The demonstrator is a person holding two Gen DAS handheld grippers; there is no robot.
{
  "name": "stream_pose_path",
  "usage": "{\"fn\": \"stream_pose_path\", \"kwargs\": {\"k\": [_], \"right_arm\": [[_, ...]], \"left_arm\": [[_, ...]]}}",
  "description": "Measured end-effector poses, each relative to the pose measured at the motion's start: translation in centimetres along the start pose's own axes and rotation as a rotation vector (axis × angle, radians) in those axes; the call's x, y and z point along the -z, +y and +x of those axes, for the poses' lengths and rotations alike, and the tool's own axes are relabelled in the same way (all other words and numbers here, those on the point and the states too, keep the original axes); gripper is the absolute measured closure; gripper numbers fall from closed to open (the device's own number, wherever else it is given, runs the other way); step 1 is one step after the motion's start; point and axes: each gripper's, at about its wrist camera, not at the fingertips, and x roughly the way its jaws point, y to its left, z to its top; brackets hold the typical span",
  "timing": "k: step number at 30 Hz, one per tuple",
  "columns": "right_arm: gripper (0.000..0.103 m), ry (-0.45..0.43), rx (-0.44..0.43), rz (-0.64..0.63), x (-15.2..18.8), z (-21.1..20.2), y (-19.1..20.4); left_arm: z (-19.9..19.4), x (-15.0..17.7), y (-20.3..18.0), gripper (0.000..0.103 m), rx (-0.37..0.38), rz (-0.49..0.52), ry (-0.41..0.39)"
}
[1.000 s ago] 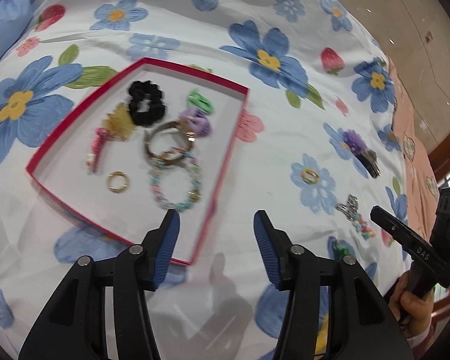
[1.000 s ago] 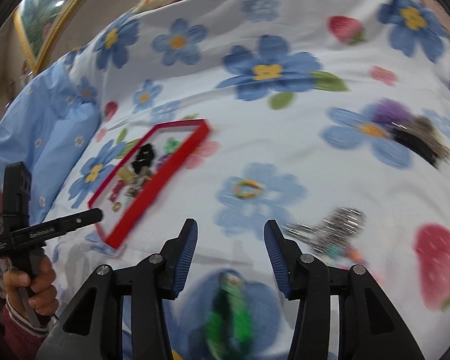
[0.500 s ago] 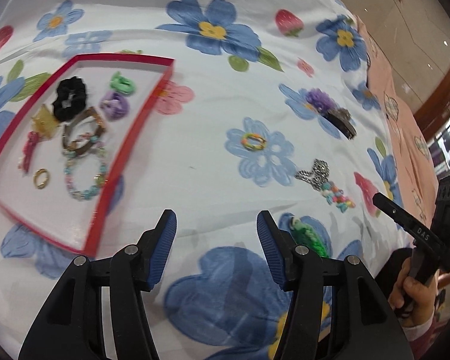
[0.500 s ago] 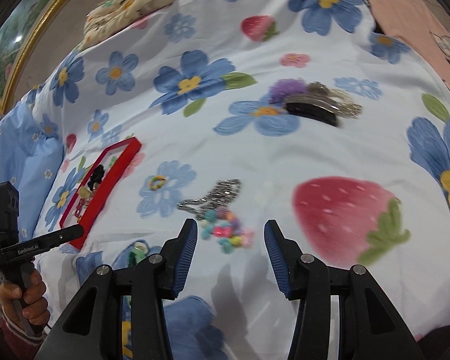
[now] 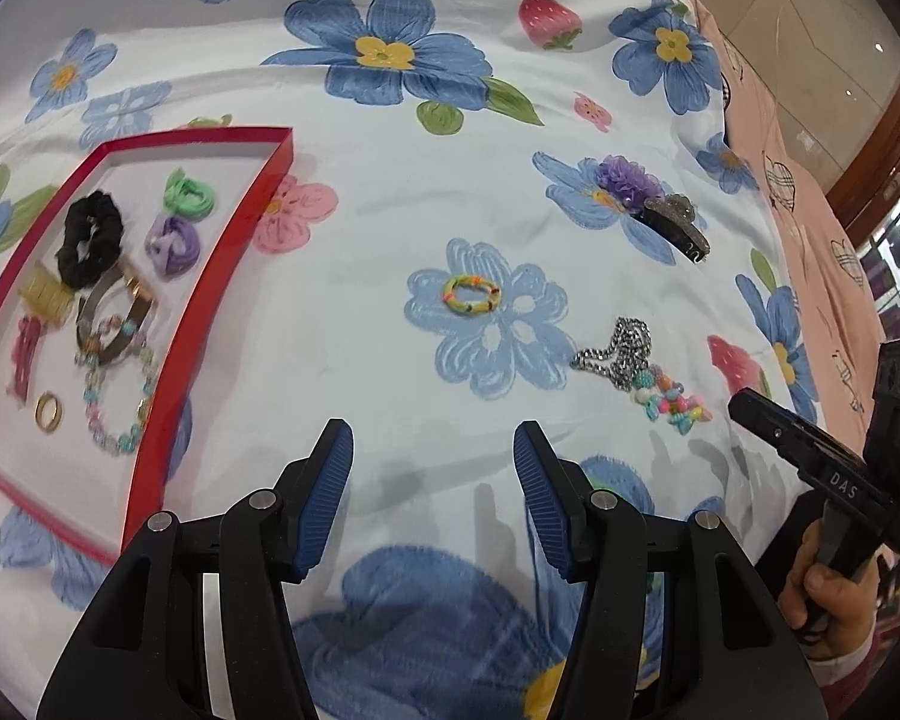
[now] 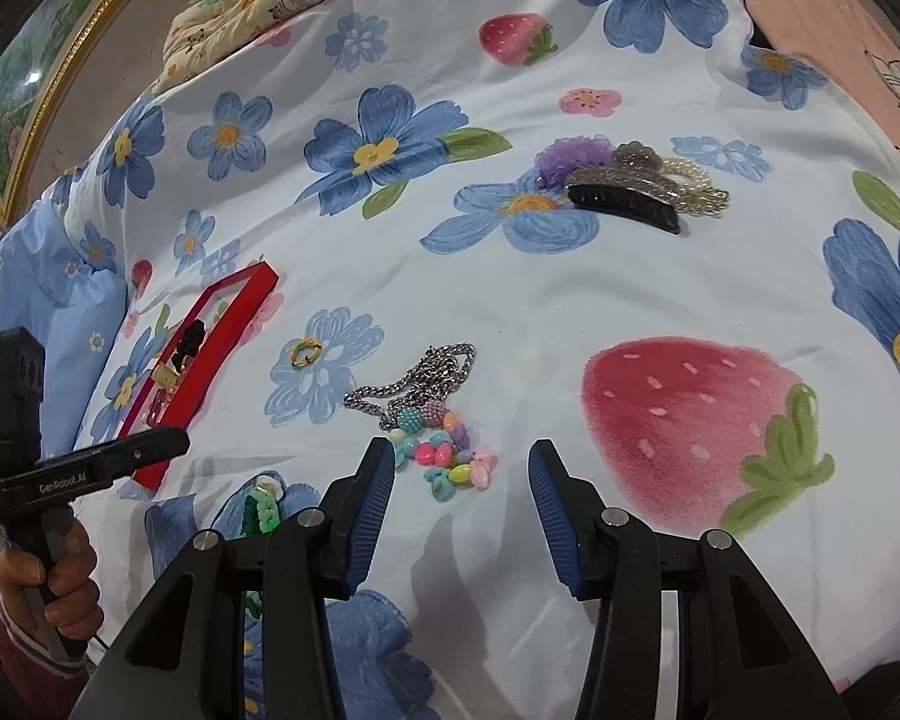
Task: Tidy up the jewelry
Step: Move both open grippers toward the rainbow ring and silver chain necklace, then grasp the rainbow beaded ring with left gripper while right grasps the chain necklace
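Note:
My left gripper (image 5: 432, 441) hangs open over bare floral sheet, right of the red tray (image 5: 210, 300). The tray holds a black scrunchie (image 5: 90, 237), a gold ring (image 5: 48, 411), a bangle (image 5: 114, 312) and several other pieces. My right gripper (image 6: 462, 459) is open, its fingertips either side of a pastel bead bracelet (image 6: 444, 456) without touching it. A silver chain (image 6: 420, 378) lies against those beads. Also loose on the sheet are a rainbow hair tie (image 5: 471, 294), a green braided band (image 6: 261, 507), a black hair claw (image 6: 624, 198), a purple scrunchie (image 6: 570, 156) and a pearl bracelet (image 6: 693, 180).
A panda-print pillow (image 6: 252, 0) lies at the bed's far end beside a gilt picture frame (image 6: 42, 78). A light blue pillow (image 6: 30, 300) sits beyond the tray. A pink blanket (image 5: 810, 210) covers the bed's right side. A hand (image 5: 834, 606) grips each handle.
Both grippers have swung right. The left one left the tray's near corner for open sheet. The right one passed from the green band to the pastel beads and settled there.

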Motion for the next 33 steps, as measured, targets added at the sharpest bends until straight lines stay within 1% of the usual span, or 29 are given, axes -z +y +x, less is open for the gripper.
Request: {"fn": "stream_pose_path", "kwargs": {"k": [8, 13, 14, 18, 25, 27, 31, 33], "right_arm": [[0.054, 0.028, 0.001, -0.019, -1.0, 1.2, 0.1], [0.054, 0.055, -0.005, -0.048, -1.4, 2.3, 0.5], [0.054, 0.063, -0.003, -0.06, -1.4, 2.6, 0.7], [0.054, 0.086, -0.005, -0.074, -1.7, 3.7, 0.9], [0.054, 0.09, -0.001, -0.052, -3.1, 5.4, 0.7], [0.054, 0.098, -0.002, -0.043, -3.4, 6.2, 0.7], [0.054, 0.104, 0.015, -0.053, -3.7, 7.4, 1.4], [0.054, 0.107, 0.032, -0.071, -3.7, 8.0, 1.9]], "left_arm": [[1.4, -1.6, -1.8, 0.048, 0.017, 0.052, 0.011], [2.7, -2.0, -2.6, 0.048, 0.032, 0.067, 0.04], [2.8, -2.0, -2.8, 0.048, 0.044, 0.071, 0.046], [3.0, -1.2, -3.2, 0.046, 0.05, 0.11, 0.061], [3.4, 1.7, -4.0, 0.044, 0.09, 0.136, 0.121], [3.6, 2.1, -4.4, 0.039, 0.1, 0.143, 0.127], [4.0, 1.4, -4.4, 0.037, 0.091, 0.126, 0.113], [4.3, 0.4, -3.9, 0.037, 0.066, 0.11, 0.095]]}}
